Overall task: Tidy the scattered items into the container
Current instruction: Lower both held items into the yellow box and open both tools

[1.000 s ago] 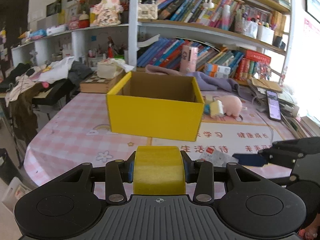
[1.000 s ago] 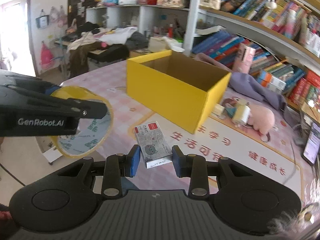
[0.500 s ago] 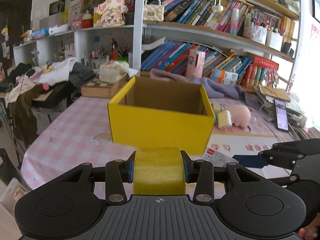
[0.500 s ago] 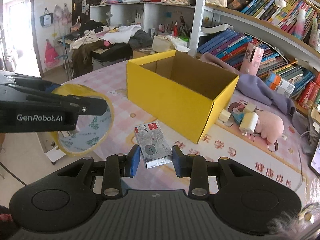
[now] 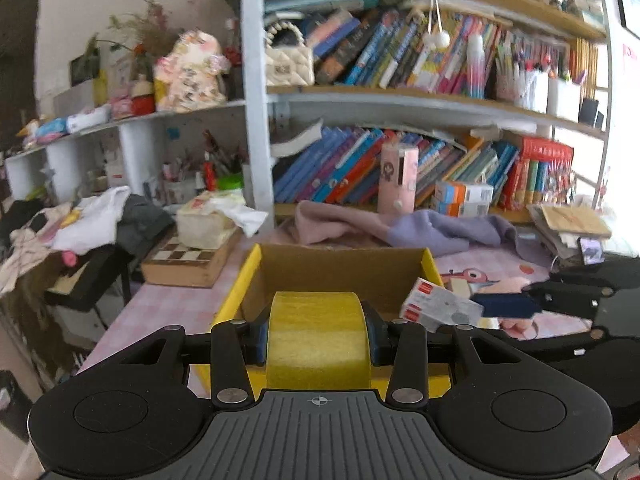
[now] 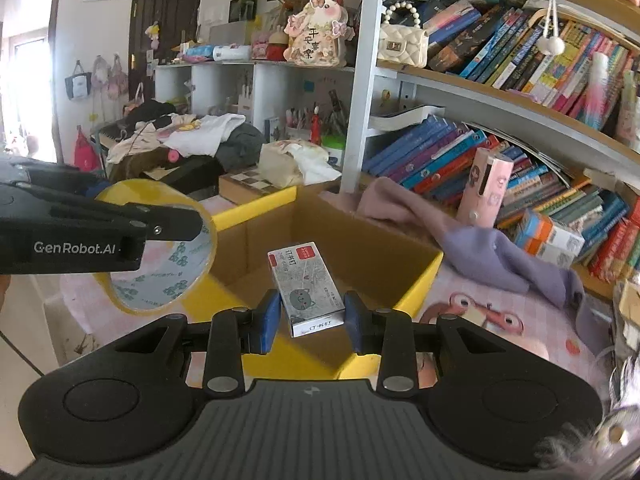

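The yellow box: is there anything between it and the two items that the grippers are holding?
Nothing visible. The left gripper holds the yellow tape roll and the right gripper holds the small staples box, both above the open yellow box. Its opening has no lid, and what shows of its inside is bare.

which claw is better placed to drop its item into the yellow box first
Probably the right claw: its small grey staples box already hangs over the yellow cardboard box opening, while the left claw's yellow tape roll sits at the near wall.
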The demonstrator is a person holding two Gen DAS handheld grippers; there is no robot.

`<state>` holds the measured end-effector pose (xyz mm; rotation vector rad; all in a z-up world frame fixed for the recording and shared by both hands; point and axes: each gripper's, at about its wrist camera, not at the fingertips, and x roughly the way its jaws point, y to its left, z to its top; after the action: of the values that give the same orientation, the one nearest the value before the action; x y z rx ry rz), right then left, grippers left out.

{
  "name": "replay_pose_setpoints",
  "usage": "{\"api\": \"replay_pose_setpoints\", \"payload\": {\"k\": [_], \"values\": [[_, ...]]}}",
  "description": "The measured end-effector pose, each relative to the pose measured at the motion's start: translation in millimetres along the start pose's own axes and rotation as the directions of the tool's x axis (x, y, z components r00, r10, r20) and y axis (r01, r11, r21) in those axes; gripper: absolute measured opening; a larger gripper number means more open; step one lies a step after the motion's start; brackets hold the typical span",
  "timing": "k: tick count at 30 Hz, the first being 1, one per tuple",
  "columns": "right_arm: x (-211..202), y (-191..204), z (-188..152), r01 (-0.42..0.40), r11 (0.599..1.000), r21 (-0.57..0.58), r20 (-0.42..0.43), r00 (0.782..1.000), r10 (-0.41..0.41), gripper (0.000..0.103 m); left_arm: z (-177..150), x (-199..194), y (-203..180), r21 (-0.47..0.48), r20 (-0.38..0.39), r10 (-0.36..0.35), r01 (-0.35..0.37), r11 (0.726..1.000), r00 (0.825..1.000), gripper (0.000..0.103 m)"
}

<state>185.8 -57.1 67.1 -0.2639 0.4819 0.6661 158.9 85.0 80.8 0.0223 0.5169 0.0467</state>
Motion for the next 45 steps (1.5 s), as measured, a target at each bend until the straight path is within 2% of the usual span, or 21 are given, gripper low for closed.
{"api": "replay_pose_setpoints", "payload": {"k": [3, 5, 11, 17, 20, 21, 23, 25, 27, 29, 31, 33, 37, 41, 45], "values": [[32, -14, 8, -0.023, 1.0, -0.007, -0.032, 0.999, 0.022, 0.032, 6, 34, -3, 0.036, -0.055, -0.008, 0.01, 0.999, 0.998, 0.04], [56, -22, 11, -0.039, 0.999, -0.014, -0.065, 0.997, 0.038, 0.032, 11, 51, -3, 0.075, -0.052, -0.003, 0.007, 0.997, 0.999, 0.04], [116, -33, 12, -0.066, 0.995, -0.076, -0.148, 0.988, 0.054, 0.032, 26, 107, 0, 0.128, -0.121, 0.022, -0.007, 0.992, 0.992, 0.04], [164, -38, 13, -0.091, 0.985, -0.146, -0.231, 0.971, 0.055, 0.032, 17, 161, 5, 0.164, -0.24, 0.043, -0.003, 0.986, 0.97, 0.04], [177, -43, 15, -0.115, 0.984, -0.138, -0.268, 0.96, 0.075, 0.032, 10, 178, 6, 0.194, -0.278, 0.075, -0.02, 0.981, 0.958, 0.043], [180, -44, 16, -0.122, 0.983, -0.134, -0.277, 0.958, 0.081, 0.032, 9, 180, 6, 0.203, -0.28, 0.079, -0.021, 0.979, 0.957, 0.049], [184, -45, 18, -0.136, 0.982, -0.128, -0.288, 0.953, 0.094, 0.033, 10, 181, 5, 0.204, -0.281, 0.072, -0.014, 0.979, 0.957, 0.052], [186, -43, 19, -0.154, 0.978, -0.139, -0.308, 0.945, 0.105, 0.033, 10, 183, 4, 0.216, -0.283, 0.091, -0.029, 0.976, 0.955, 0.068], [186, -39, 18, -0.179, 0.969, -0.17, -0.325, 0.938, 0.116, 0.034, 8, 181, 3, 0.222, -0.282, 0.101, -0.038, 0.974, 0.954, 0.07], [184, -35, 18, -0.198, 0.957, -0.211, -0.337, 0.934, 0.119, 0.041, 7, 180, 3, 0.216, -0.291, 0.109, -0.046, 0.975, 0.951, 0.072], [183, -30, 18, -0.213, 0.946, -0.246, -0.34, 0.933, 0.121, 0.046, 5, 179, 6, 0.208, -0.304, 0.129, -0.066, 0.976, 0.944, 0.081], [182, -25, 17, -0.233, 0.93, -0.285, -0.348, 0.929, 0.127, 0.053, 2, 176, 9, 0.208, -0.319, 0.161, -0.096, 0.973, 0.934, 0.083], [180, -22, 16, -0.265, 0.902, -0.34, -0.344, 0.928, 0.143, 0.054, -10, 169, 13, 0.221, -0.368, 0.184, -0.107, 0.969, 0.911, 0.083], [178, -22, 17, -0.327, 0.867, -0.376, -0.35, 0.916, 0.193, 0.059, -21, 158, 12, 0.231, -0.382, 0.207, -0.124, 0.965, 0.901, 0.083], [175, -19, 16, -0.357, 0.843, -0.402, -0.346, 0.912, 0.222, 0.062, -22, 149, 15, 0.186, -0.396, 0.213, -0.149, 0.971, 0.893, 0.082]]}}
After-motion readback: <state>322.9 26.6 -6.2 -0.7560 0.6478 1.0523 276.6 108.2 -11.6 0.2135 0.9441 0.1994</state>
